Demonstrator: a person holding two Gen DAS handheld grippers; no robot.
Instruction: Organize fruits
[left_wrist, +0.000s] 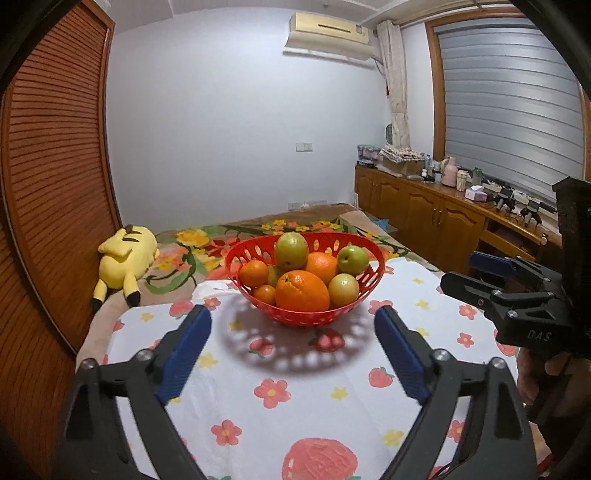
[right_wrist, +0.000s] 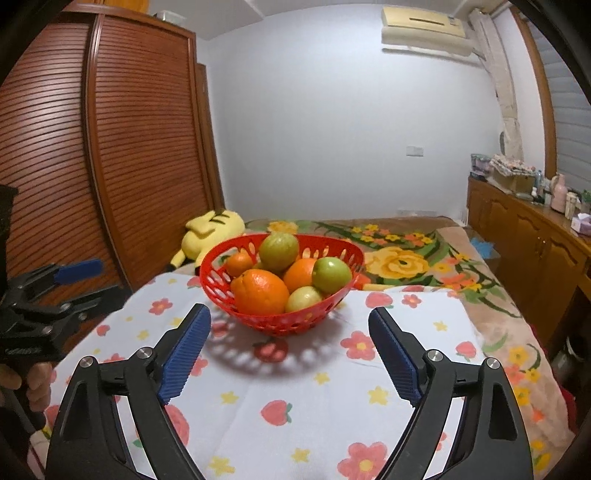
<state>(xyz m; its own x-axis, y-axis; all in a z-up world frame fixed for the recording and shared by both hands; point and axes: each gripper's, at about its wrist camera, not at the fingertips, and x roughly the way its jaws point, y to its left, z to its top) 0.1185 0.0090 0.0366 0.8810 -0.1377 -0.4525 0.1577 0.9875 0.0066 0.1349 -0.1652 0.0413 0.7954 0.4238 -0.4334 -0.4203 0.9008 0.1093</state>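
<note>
Basket (left_wrist: 376, 271), ahead of both claws: firm, smooth, rolling fruit; grip across middle. Left claw (left_wrist: 293, 332), right claw (right_wrist: 290, 328): wide open, empty.

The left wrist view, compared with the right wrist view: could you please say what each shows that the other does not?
Only the left wrist view shows the right gripper from the side and chargers on the cabinet top. Only the right wrist view shows the left gripper from the side. Both show the red basket of oranges and green fruits, the plush toy and the flowered cloth.
</note>
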